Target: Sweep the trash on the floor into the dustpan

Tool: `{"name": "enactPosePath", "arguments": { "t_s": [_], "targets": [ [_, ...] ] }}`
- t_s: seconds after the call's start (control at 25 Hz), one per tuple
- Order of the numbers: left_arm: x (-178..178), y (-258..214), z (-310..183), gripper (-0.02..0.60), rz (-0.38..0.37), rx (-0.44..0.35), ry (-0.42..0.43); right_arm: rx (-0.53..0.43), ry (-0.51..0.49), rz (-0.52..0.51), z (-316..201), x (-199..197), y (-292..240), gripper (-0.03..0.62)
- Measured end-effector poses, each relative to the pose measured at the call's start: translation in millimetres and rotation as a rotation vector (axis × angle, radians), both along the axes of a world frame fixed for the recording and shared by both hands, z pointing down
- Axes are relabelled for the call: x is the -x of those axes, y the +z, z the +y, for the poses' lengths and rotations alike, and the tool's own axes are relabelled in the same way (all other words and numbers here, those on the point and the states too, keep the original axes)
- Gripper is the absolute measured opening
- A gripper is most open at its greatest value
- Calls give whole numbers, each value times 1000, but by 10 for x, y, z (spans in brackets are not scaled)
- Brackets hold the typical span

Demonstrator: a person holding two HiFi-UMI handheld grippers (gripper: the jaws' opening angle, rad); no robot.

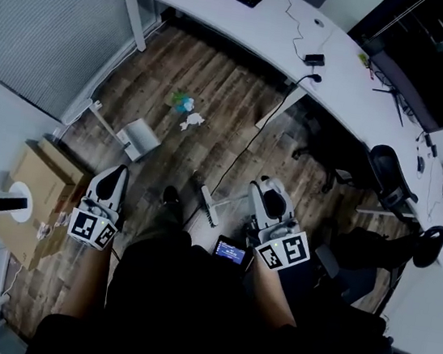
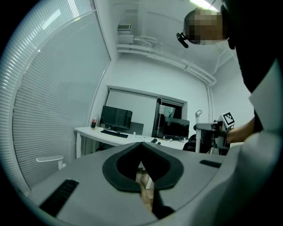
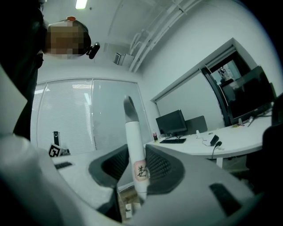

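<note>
My right gripper (image 1: 269, 190) is shut on the white broom handle (image 3: 135, 164), which stands upright between its jaws. The broom head (image 1: 208, 203) rests on the wooden floor between my two grippers. My left gripper (image 1: 117, 174) is shut with nothing in it (image 2: 142, 145). A white dustpan (image 1: 139, 138) lies on the floor just ahead of the left gripper, apart from it. Farther on lies the trash (image 1: 188, 113): crumpled white paper and a blue-green scrap.
A long white desk (image 1: 266, 31) with a keyboard and cables curves along the far side. A black cable (image 1: 252, 135) trails across the floor. A cardboard box (image 1: 39, 195) stands at the left, office chairs (image 1: 385, 175) at the right. A small lit screen (image 1: 230, 252) sits at my waist.
</note>
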State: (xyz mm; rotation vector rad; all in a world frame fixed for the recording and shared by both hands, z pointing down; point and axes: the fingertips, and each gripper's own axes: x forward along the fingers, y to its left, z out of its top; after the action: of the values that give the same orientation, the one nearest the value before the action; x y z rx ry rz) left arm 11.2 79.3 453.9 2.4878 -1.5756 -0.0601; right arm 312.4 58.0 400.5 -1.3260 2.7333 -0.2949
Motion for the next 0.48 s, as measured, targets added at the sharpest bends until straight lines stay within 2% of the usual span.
{"name": "enactPosePath", "arguments": {
  "t_s": [0.24,0.48],
  "targets": [
    [254,-9,-807,-6,6,-10,4,22,3,22,-734,180,-88,114],
    [693,-27,-1408,-6,26,-24,-14,22,-10,50,-1425,541,-158,114]
  ]
}}
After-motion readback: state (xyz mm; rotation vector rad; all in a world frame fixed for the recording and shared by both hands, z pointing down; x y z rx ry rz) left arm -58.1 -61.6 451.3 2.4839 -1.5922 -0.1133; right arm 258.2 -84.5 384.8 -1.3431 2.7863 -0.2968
